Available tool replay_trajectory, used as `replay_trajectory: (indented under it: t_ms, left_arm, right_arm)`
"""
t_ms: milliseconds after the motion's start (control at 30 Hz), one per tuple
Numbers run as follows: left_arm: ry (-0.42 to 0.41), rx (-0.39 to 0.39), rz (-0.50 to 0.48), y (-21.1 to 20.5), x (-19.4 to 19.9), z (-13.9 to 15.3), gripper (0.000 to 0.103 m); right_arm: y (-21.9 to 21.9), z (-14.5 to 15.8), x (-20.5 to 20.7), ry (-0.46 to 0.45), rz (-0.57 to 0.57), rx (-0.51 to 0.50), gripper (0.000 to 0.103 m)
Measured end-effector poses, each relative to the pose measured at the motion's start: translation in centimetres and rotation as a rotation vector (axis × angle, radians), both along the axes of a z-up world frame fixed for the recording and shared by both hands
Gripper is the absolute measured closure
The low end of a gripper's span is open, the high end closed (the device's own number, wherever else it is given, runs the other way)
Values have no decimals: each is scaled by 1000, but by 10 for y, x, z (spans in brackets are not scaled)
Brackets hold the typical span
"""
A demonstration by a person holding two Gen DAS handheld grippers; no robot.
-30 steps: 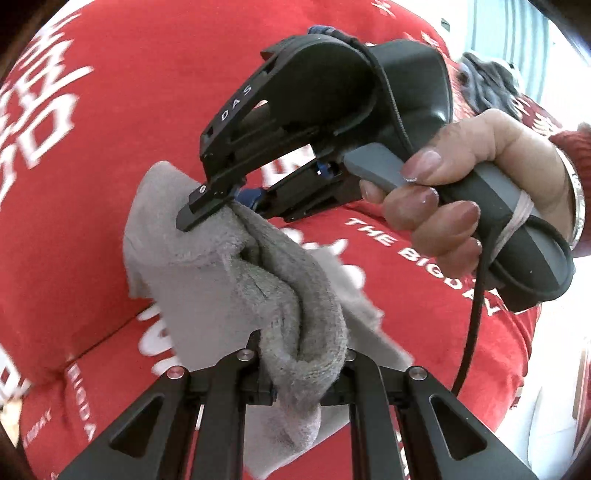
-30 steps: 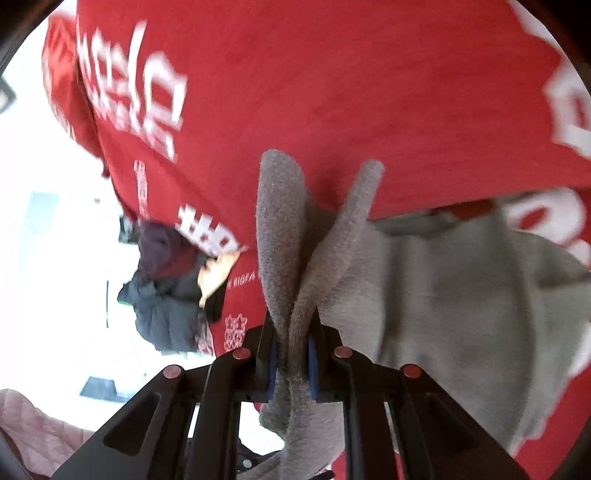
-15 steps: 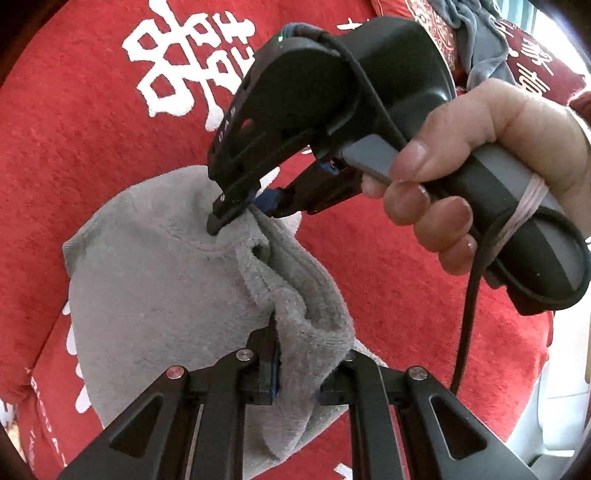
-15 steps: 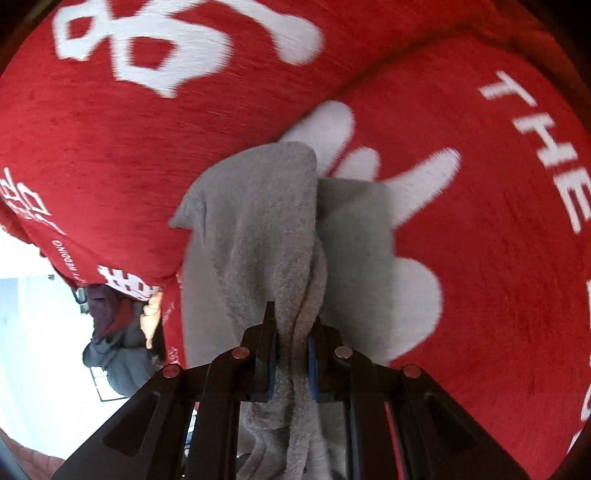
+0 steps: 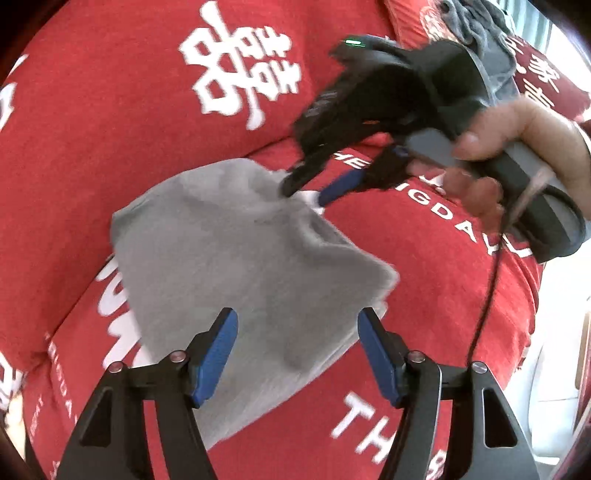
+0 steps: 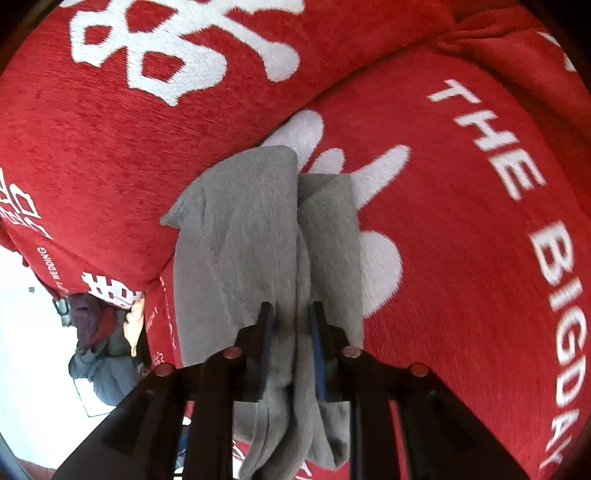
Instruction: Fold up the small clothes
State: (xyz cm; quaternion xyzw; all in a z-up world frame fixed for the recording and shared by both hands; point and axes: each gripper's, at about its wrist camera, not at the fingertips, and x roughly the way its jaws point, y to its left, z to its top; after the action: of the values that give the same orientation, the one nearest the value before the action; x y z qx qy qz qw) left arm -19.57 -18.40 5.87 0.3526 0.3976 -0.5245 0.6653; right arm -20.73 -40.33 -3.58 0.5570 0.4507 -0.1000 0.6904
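Observation:
A small grey garment [image 5: 236, 258] lies spread on the seat of a red sofa [image 5: 424, 295] with white lettering. My left gripper [image 5: 297, 338] hovers over the garment's near edge, its jaws opening wide with nothing pinched between the blue pads. A hand [image 5: 524, 136] holds my right gripper [image 5: 306, 194] at the garment's far corner. In the right wrist view the right gripper [image 6: 291, 332] has its jaws opening. A loose fold of the grey garment [image 6: 240, 229] stands between the pads, with a dark gap beside it.
The sofa's back cushion [image 5: 110, 110] rises right behind the garment. A heap of grey and dark clothes [image 5: 476, 26] lies at the far end of the sofa. Another pile of clothes [image 6: 99, 332] sits beyond the sofa's edge, on a pale floor.
Both grippers came down to the seat. The left jaws let go of the grey garment and spread wide. The right jaws widened around their fold. The garment now lies flatter on the cushion.

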Motion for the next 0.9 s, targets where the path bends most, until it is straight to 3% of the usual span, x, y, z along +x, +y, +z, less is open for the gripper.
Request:
replay_trajectory:
  t_ms: [33,133,233,367,500,567,600,633,667,800,900]
  left_arm:
    - [-13,-2,23,6,7,4,35]
    - [-24,-5,126,19,39,10,34]
    - [53,41,258,29,89,-9,35]
    - [313,118,439,44,145,-46,35]
    - [589,142,507,57,168,-81,34]
    - [655,147,512,57,172,-90,35]
    - [645,144,507,57,172,-88,35]
    - [620,137,489,56,170,-85,42]
    - [589,127,447,54,164,-77,47]
    - [490,160,365,53,146,-70,49]
    - [469,201,373,56,140,-79,48]
  right_arm:
    - [3,4,-6,-1,-11,-2,58]
    - [11,11,-23,-22,-33,21,55]
    - [22,11,-38,-8,-34,23,52]
    - [38,0,-55,24,-42,47,52]
    - [54,-8,-65,6,-41,109,52]
    - [58,-11,-62,-4,-33,139,52]
    - [60,-13,-61,-2,-33,145,57]
    - [60,-12,-59,5,-28,136,83]
    - [60,-9,-57,13,-18,122,91]
    - [69,12,-61,-3,-5,86,91]
    - [84,-2,-70,58,-12,110,91]
